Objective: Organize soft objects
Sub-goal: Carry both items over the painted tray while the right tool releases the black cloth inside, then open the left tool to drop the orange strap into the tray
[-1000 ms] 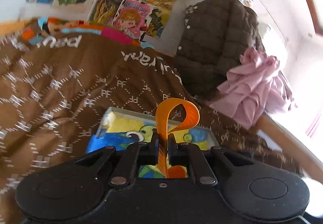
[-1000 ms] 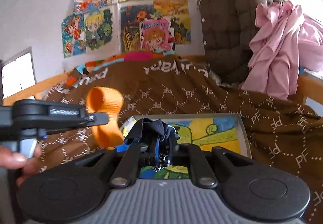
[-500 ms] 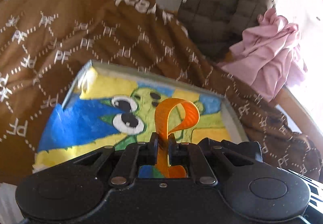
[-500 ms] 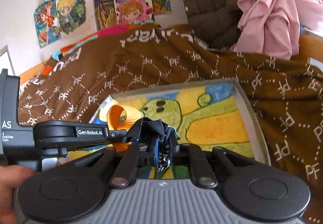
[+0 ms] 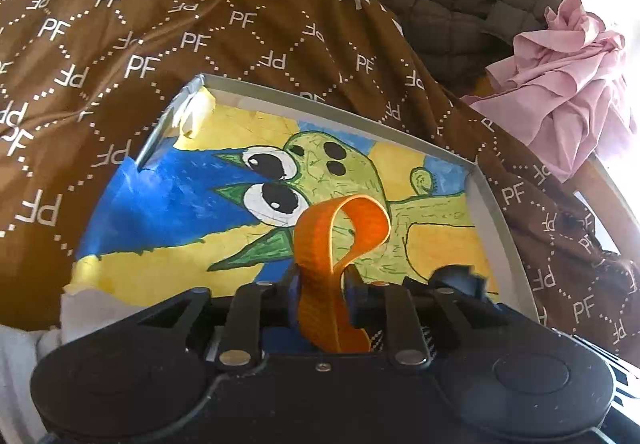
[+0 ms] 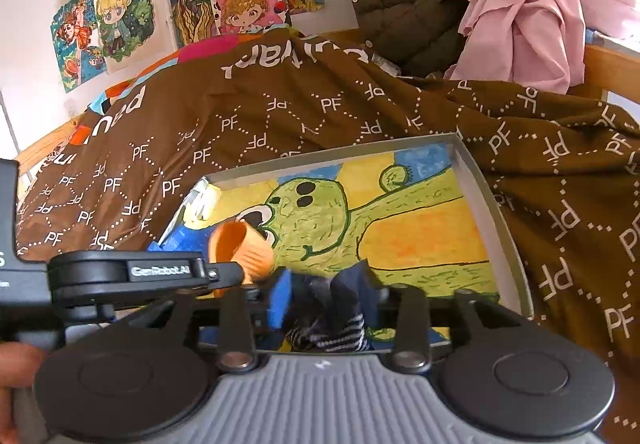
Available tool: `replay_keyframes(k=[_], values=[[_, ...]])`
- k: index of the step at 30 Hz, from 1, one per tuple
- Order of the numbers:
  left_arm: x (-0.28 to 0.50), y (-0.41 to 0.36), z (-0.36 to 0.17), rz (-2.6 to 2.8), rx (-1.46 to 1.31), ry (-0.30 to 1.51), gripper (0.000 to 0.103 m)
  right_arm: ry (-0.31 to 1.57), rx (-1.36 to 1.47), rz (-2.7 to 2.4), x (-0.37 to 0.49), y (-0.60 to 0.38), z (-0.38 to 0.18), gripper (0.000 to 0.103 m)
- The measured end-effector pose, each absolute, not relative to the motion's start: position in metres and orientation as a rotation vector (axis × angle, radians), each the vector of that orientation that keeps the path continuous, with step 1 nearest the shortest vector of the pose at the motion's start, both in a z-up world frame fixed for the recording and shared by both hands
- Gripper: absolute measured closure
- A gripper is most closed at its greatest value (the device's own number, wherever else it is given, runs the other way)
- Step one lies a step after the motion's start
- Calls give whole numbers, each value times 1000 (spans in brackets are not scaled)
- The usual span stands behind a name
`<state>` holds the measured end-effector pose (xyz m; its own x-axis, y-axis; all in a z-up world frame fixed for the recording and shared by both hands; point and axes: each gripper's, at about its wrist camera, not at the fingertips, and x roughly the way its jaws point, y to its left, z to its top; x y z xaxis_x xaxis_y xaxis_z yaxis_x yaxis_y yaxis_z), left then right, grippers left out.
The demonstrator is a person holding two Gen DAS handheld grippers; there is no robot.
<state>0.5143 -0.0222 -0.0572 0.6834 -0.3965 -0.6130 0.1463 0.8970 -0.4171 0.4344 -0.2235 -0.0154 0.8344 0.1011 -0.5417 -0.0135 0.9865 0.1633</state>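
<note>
I am holding both grippers low over the painted box (image 5: 494, 196) so the soft things drop inside. My left gripper (image 5: 320, 284) is opening around the orange band (image 5: 340, 236). My right gripper (image 6: 332, 296) is opening too, letting go of the dark striped cloth (image 6: 332, 320).

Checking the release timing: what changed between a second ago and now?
Both hand-held grippers came down over the shallow box with the drawing inside. The left hand-held gripper was clamped on the orange band; its jaws are now opening, the band between them. The right hand-held gripper is likewise opening around the dark striped fabric. Box, brown blanket and pink cloth stayed put.
</note>
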Motion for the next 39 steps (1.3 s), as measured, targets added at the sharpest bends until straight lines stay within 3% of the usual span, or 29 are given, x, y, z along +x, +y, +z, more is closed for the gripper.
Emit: replay_keyframes(k=[5,11,17,26,39], values=[[504,-17,-46,-279,-336,738,48,572,164,38,429,-230,-11,34],[482,-7,-23,-250,-311,693,28,535,160,44,417,-232,1,16],[447,1,6,-228,-274,609,13,472,144,82,387,-231,23,7],[375,9,44,-182,-233,508,2,377,174,124,314,-246,55,0],[257,8,81,-187,-230,414,1,295,163,121,212,-270,77,0]])
